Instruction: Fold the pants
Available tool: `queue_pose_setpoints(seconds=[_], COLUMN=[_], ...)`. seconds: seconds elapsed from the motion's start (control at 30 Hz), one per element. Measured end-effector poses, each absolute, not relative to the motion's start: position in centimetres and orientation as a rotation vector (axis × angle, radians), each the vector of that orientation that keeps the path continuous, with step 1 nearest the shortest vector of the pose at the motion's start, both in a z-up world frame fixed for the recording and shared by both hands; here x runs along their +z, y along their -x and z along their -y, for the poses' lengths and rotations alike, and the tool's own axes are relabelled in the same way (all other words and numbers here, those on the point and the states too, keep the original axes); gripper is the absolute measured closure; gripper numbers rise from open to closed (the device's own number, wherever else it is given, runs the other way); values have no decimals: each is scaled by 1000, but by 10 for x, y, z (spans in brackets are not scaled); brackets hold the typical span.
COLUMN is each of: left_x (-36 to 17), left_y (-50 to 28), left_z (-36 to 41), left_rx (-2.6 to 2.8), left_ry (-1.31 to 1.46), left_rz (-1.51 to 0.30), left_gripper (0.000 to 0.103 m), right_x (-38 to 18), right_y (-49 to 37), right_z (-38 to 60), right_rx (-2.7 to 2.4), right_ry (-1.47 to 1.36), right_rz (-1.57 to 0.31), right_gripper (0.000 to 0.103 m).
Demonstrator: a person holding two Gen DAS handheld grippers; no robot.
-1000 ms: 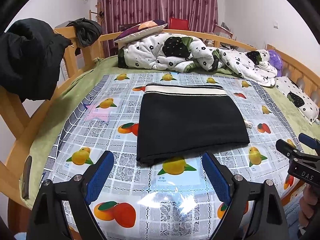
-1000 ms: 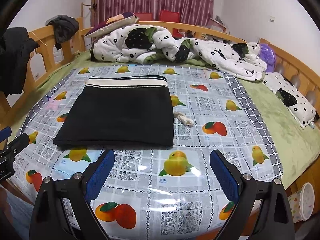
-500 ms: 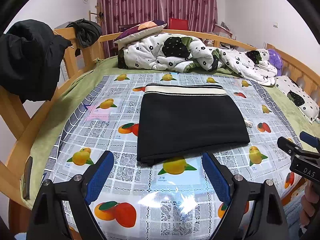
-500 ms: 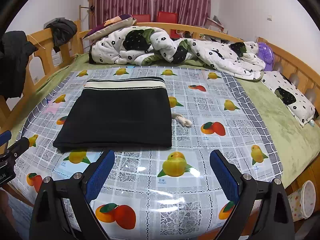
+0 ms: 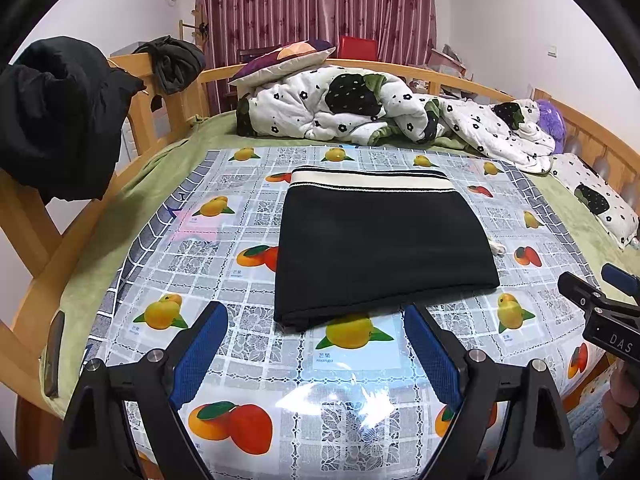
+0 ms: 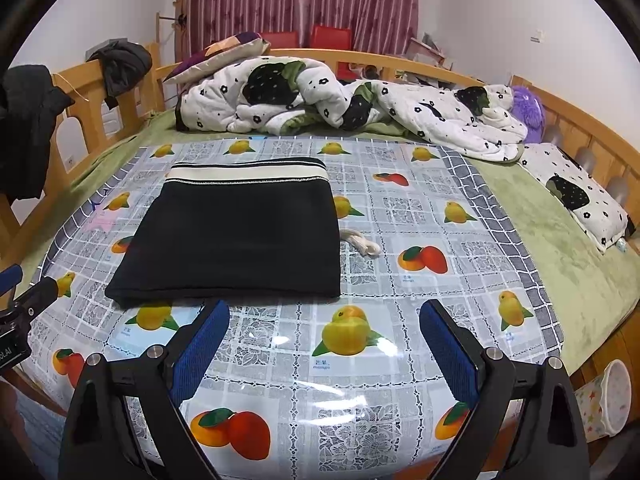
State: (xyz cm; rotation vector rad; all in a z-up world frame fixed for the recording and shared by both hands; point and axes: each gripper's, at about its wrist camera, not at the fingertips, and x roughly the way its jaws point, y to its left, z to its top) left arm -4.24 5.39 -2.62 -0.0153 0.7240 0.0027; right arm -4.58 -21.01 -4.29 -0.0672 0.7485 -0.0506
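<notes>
The black pants [image 5: 380, 248] lie folded into a flat rectangle on the fruit-print plastic sheet [image 5: 352, 364], cream striped waistband at the far edge. They also show in the right wrist view [image 6: 240, 236]. A white drawstring end [image 6: 362, 242] pokes out at their right side. My left gripper [image 5: 316, 350] is open and empty, held above the sheet just short of the pants' near edge. My right gripper [image 6: 324, 346] is open and empty, near the pants' near right corner. Each gripper shows at the edge of the other's view.
A crumpled white floral quilt [image 5: 360, 112] and pillows lie at the bed's far end. Dark clothes [image 5: 56, 120] hang on the wooden bed rail at left. A floral pillow [image 6: 576, 196] lies at right. A small bin [image 6: 608, 396] stands on the floor at lower right.
Both grippers have drawn back slightly from the pants and stayed open. The pants have not moved.
</notes>
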Motion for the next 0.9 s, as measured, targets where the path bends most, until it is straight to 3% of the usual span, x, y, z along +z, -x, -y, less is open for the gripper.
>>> queue_pose_setpoints(seconds=[0.9], left_x=[-26], left_y=[43], left_z=[-54], left_rx=[5], left_ry=[18], left_rz=[-725], left_gripper=[13], right_x=[-43], right_y=[45], right_z=[212], right_rx=[-53], right_ry=[62], right_rz=[-752], right_gripper=[8])
